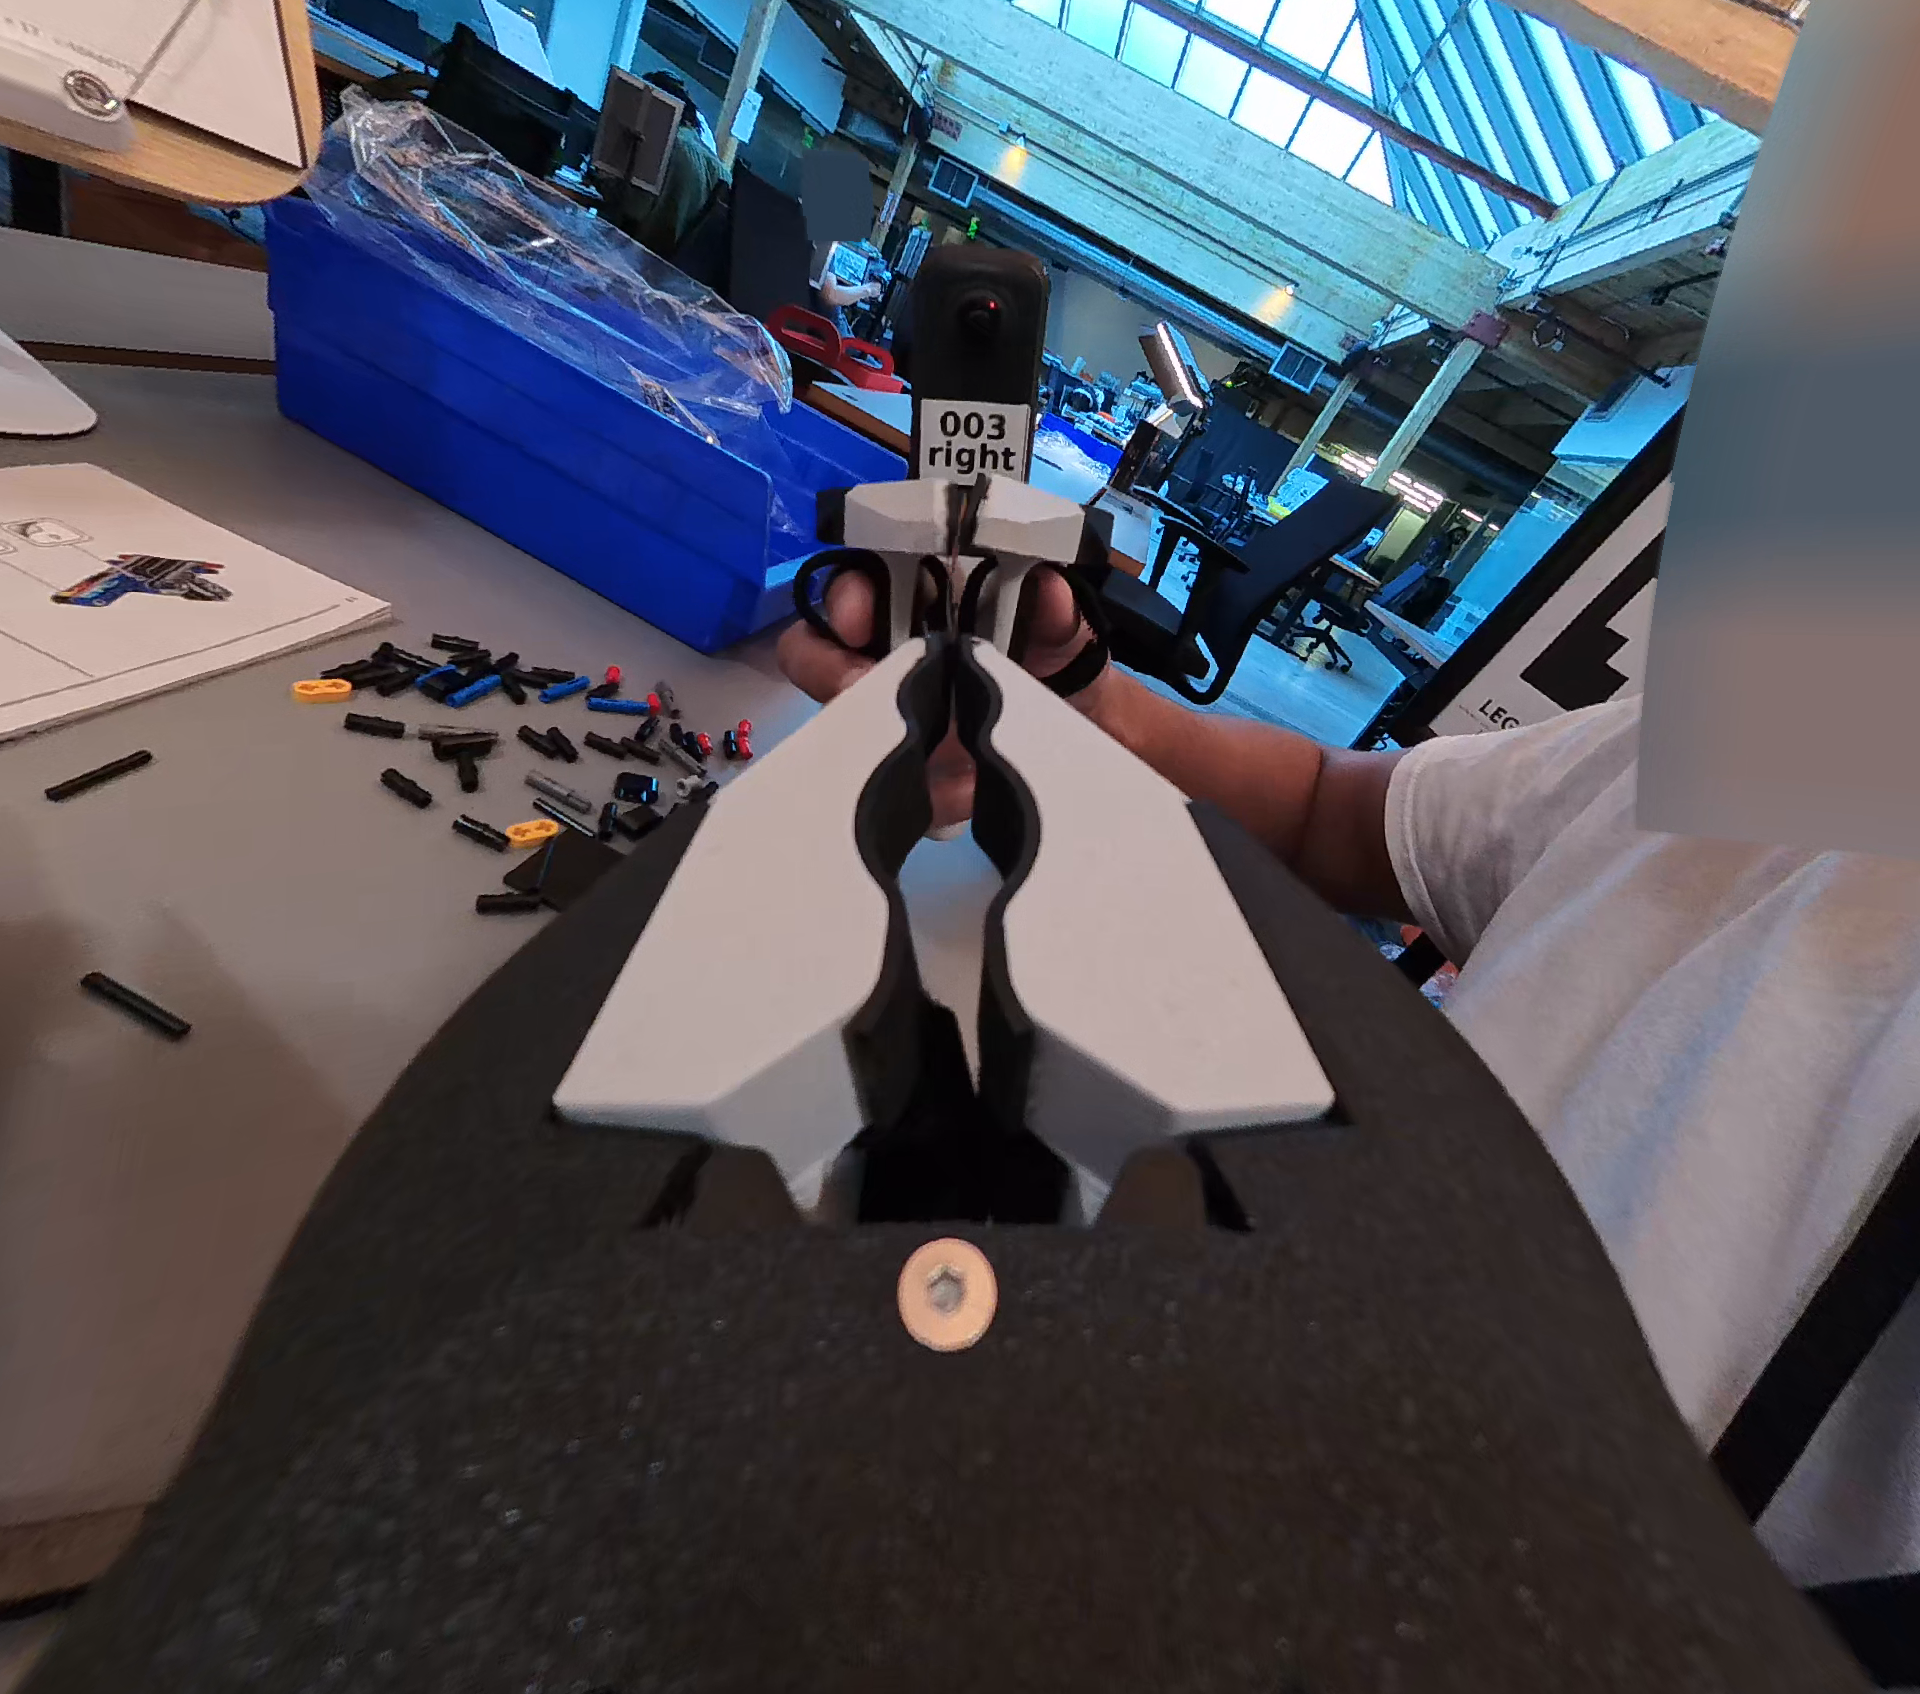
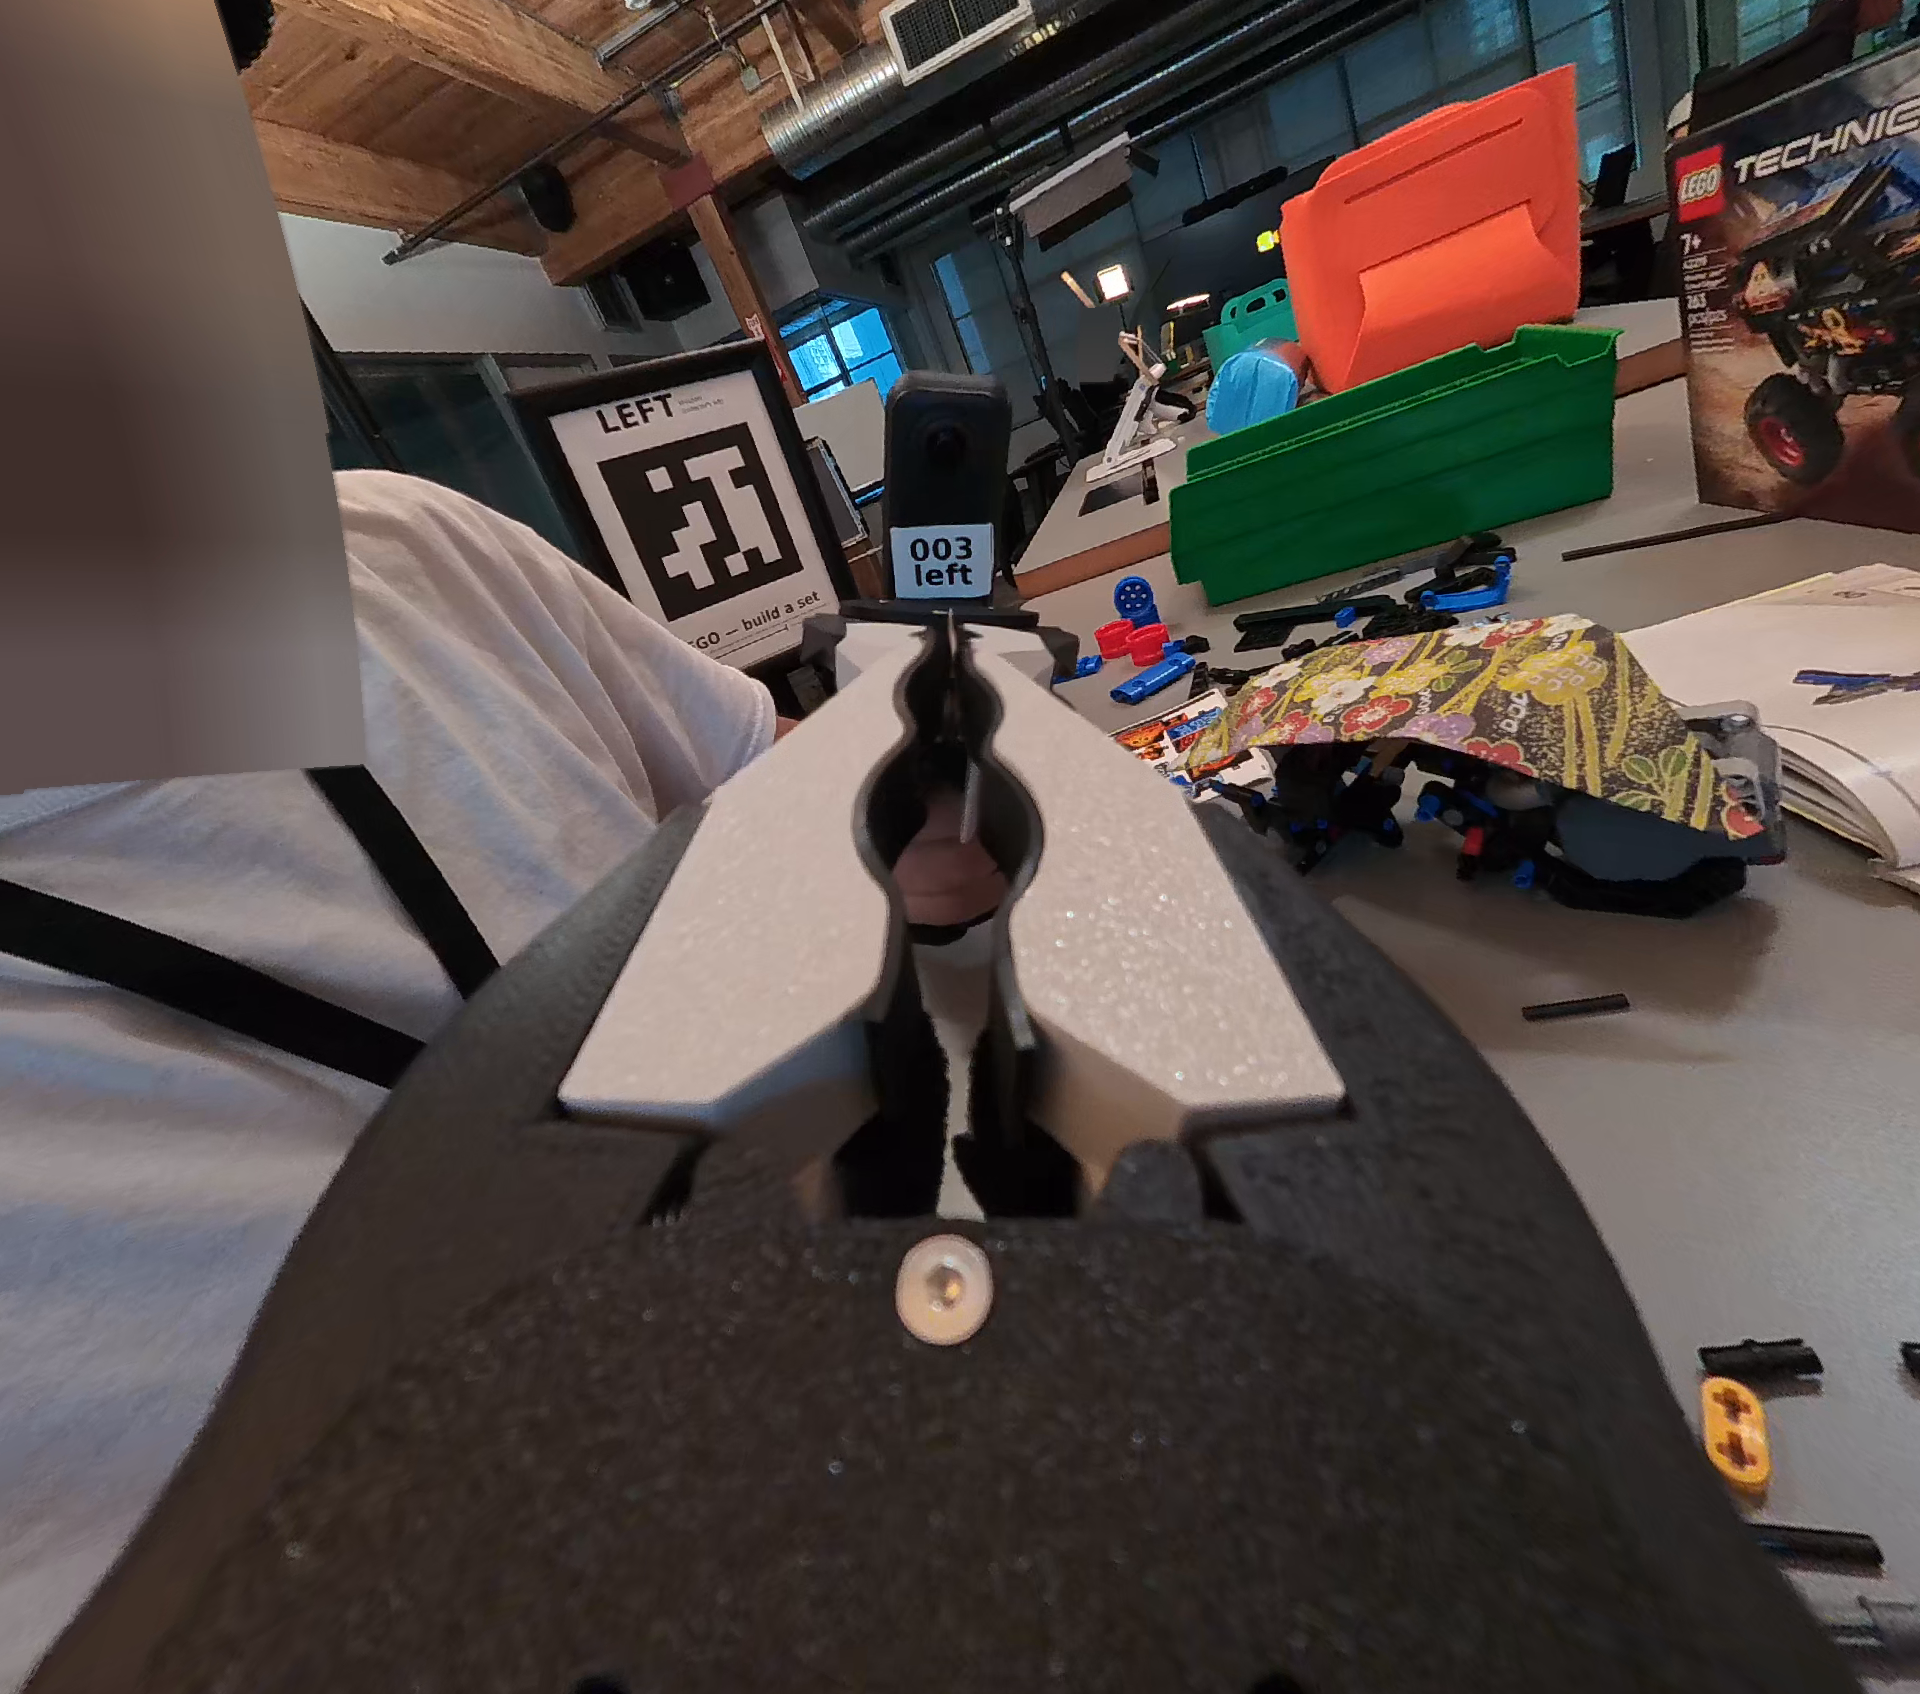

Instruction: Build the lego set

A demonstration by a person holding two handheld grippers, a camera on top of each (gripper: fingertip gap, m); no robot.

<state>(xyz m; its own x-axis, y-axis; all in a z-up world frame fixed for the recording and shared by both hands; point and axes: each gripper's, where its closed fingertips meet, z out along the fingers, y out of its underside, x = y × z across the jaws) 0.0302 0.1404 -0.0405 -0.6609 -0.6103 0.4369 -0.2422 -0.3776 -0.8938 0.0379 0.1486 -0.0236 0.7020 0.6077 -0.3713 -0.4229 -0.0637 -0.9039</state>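
Observation:
My two grippers meet tip to tip in the air above the table. In the left wrist view my left gripper (image 1: 951,652) is shut, and the right gripper (image 1: 971,517) faces it, held by a hand. In the right wrist view my right gripper (image 2: 948,657) is shut, with the left gripper (image 2: 945,618) just beyond it. A thin flat sheet (image 2: 970,797) shows edge-on as a pale sliver between the pads of both grippers. It also shows as a thin line in the left wrist view (image 1: 974,506). I cannot tell what kind of sheet it is.
Loose black, blue, red and yellow pieces (image 1: 520,740) lie by a blue bin (image 1: 499,418) and an instruction booklet (image 1: 156,584). A patterned paper (image 2: 1455,688) covers a partly built model (image 2: 1507,823). A green bin (image 2: 1392,470) and the set's box (image 2: 1808,294) stand behind. The tips of both grippers are at nearly the same place.

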